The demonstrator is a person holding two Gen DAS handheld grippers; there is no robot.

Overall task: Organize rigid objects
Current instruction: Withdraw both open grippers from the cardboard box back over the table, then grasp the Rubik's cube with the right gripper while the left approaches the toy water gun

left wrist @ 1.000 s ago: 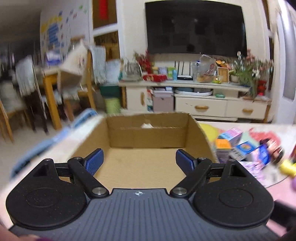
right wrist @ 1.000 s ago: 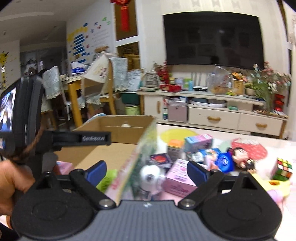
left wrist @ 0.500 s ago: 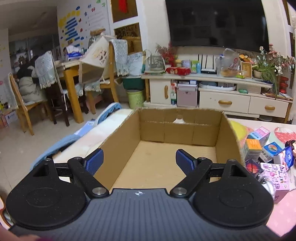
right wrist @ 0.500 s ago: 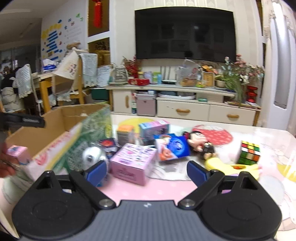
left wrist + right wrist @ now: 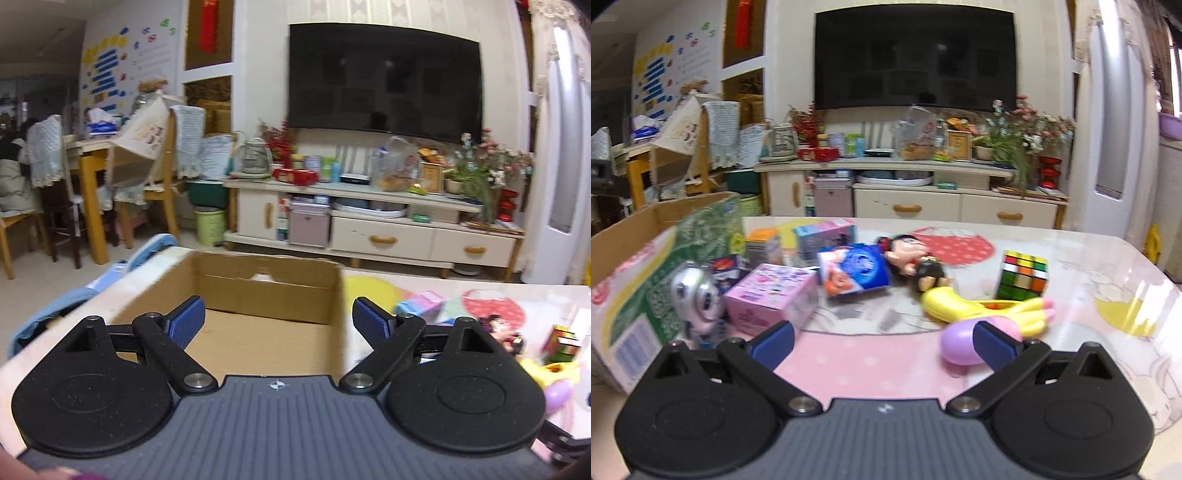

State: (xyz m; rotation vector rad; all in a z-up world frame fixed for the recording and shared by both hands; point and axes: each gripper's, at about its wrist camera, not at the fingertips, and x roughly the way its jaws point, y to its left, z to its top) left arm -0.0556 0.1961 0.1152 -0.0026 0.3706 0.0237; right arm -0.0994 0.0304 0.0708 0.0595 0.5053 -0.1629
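Right wrist view: the right gripper (image 5: 882, 341) hangs low over the pink cloth (image 5: 871, 369) with its jaws opening wide and nothing between them. The things to be sorted lie scattered ahead: a pink box (image 5: 772, 297), a silver toy (image 5: 696, 295) just beside it, a blue packet (image 5: 855, 271), a doll (image 5: 912, 260), a puzzle cube (image 5: 1023, 275), a yellow toy (image 5: 982, 308) and a purple egg (image 5: 960, 345) close to the right-hand finger. The cardboard box (image 5: 639, 225) stands at the left edge of the table.

In the left wrist view the left gripper (image 5: 275, 325) hovers open and empty over that cardboard box (image 5: 258, 291), whose floor looks bare as far as can be seen.

The risks, as I judge them, come from crowding. The purple egg is round and smooth; a pinch off its middle would likely squirt it away across the cloth. It lies touching or nearly touching the yellow toy, so a wide jaw coming down there could catch both or shove the yellow toy into the puzzle cube. On the other side, the silver toy stands upright against the pink box and could topple if a finger brushes it. The picture is blurred, so exact gaps are hard to tell. The left gripper over the box may also block a drop.
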